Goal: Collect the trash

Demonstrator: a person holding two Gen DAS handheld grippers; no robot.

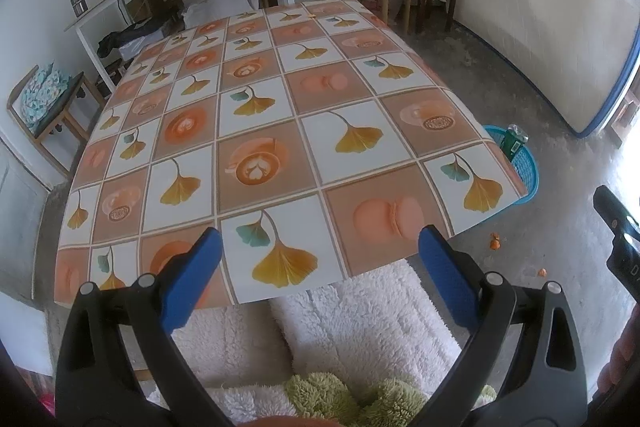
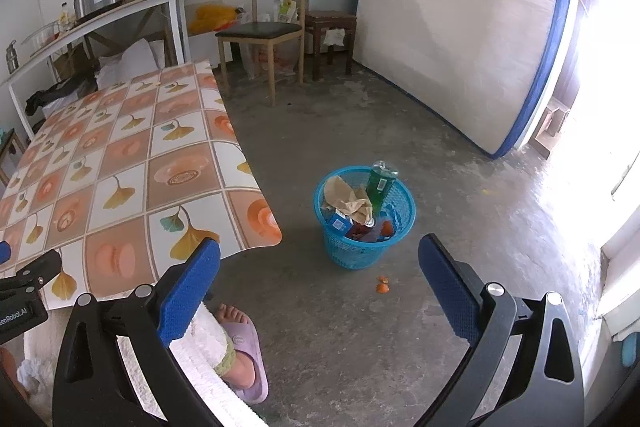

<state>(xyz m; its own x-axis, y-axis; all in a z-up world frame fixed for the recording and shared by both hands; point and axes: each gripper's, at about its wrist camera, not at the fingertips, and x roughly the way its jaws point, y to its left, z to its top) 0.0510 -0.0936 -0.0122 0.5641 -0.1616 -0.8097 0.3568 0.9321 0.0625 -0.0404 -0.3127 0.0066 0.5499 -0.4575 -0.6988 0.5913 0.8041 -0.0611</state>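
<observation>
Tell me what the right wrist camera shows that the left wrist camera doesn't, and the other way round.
Only the right wrist view looks into the blue basket: crumpled brown paper, small cartons, and a foot in a purple slipper on the floor.

Only the left wrist view shows the whole tablecloth, with no loose trash apparent on it, and the chair at its far left.

Both show the green bottle, orange scraps on the floor beside the basket, the leaning mattress, and open, empty grippers: left gripper, right gripper.
</observation>
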